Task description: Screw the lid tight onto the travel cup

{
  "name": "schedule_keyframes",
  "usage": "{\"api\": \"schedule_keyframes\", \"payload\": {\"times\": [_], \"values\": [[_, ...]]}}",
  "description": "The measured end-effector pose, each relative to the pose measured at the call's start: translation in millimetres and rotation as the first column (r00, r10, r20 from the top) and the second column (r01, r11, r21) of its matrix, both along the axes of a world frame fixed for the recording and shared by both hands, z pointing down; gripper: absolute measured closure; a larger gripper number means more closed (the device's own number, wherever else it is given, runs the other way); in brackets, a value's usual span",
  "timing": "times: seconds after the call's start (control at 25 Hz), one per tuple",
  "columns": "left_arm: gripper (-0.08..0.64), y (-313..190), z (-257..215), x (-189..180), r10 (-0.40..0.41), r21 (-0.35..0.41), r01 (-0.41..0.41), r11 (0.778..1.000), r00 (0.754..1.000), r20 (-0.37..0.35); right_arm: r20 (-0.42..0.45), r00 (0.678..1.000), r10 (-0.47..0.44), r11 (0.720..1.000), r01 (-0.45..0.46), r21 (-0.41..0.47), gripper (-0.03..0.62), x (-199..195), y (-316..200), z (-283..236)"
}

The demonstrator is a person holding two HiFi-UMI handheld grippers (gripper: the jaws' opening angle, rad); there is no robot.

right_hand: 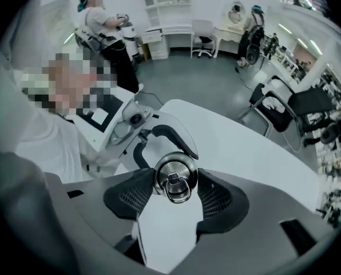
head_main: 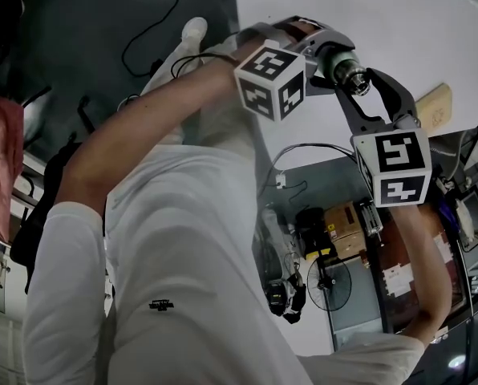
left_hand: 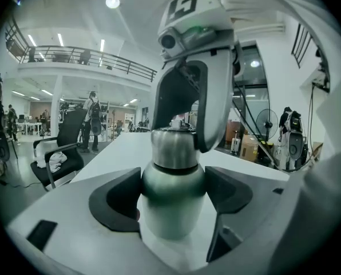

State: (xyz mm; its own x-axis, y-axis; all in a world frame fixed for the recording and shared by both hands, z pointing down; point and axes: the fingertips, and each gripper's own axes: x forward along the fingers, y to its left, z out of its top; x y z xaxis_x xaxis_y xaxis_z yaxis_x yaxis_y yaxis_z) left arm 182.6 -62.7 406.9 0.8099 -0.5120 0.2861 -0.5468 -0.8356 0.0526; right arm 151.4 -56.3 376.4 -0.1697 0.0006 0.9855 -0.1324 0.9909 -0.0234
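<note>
- The left tool (left_hand: 171, 191) was closed on the brushed-steel, bottle-shaped travel cup (left_hand: 171, 216). Its black pads pressed on both sides of the body, just under the shoulder.
- The travel cup stood upright in that grip over the white desk (left_hand: 116, 153). No view showed whether its base touched the desk.
- Handling, as a judgement: the cup had a rigid metal wall that would not give under the pads. It looked smooth and rounded, so it could slip or spin in the grip while the lid was being torqued. It was probably light if empty, and not fragile.
- The best hold on the cup looked to be the wide straight part of the body, as here, not the narrower neck.
- The polished round steel lid (right_hand: 173, 169) with a small hinged ring on top sat on the cup's neck.
- The right tool (right_hand: 176, 182) pointed down onto the lid. Its jaws were partly open, with the ribbed pads bearing on opposite edges of the lid's rim.
- The lid's rim was shiny and shallow, so there was little to bite on. It should be taken squarely on the rim, not by the loose ring.
- Writing: no brand or label could be read on the cup or the lid.
- The cubes on both tools showed only black-and-white square markers (head_main: 402, 167).
- A small tan block (head_main: 433, 107) lay on the desk at the right. The print on it was too small to read.
</note>
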Motion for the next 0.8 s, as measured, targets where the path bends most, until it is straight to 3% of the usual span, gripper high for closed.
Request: {"api": "schedule_keyframes", "payload": {"times": [0.08, 0.24, 0.32, 0.4, 0.52, 0.68, 0.72, 0.8], "values": [[0.224, 0.0, 0.8, 0.1, 0.003, 0.0, -0.003, 1.0, 1.0, -0.004, -0.002, 0.994, -0.106, 0.994, 0.106, 0.035, 0.332, -1.9, 1.4, -1.5], [0.224, -0.1, 1.2, -1.0, 0.005, 0.001, -0.005, 1.0, 1.0, -0.005, -0.008, 0.964, -0.267, 0.961, 0.267, 0.071, 0.319, -8.5, 5.7, -12.0], [0.224, -0.4, 1.3, -0.5, 0.004, 0.0, -0.004, 1.0, 1.0, -0.004, -0.029, 0.933, -0.36, 0.929, 0.361, 0.076, 0.318, -7.7, 6.4, -16.0], [0.224, -0.2, 1.3, 0.0, 0.005, -0.001, -0.005, 1.0, 1.0, -0.004, -0.055, 0.879, -0.474, 0.876, 0.477, 0.065, 0.318, -5.5, 8.0, -18.7], [0.224, 0.0, 0.7, -0.5, 0.005, -0.001, -0.005, 1.0, 1.0, -0.004, -0.076, 0.754, -0.653, 0.755, 0.655, 0.017, 0.318, -1.7, 13.7, -20.2], [0.224, 0.2, 0.4, -1.2, 0.002, 0.0, -0.002, 1.0, 1.0, -0.005, -0.102, 0.492, -0.864, 0.496, 0.868, -0.018, 0.318, 9.2, 17.8, -14.7], [0.224, 0.3, 0.6, -1.4, 0.001, 0.0, -0.001, 1.0, 1.0, -0.005, -0.103, 0.436, -0.894, 0.439, 0.898, -0.008, 0.318, 9.9, 17.3, -12.7], [0.224, 0.0, 0.4, -1.4, 0.001, 0.0, -0.001, 1.0, 1.0, -0.005, -0.101, 0.351, -0.931, 0.352, 0.936, 0.01, 0.318, 10.3, 16.9, -9.7]]}}
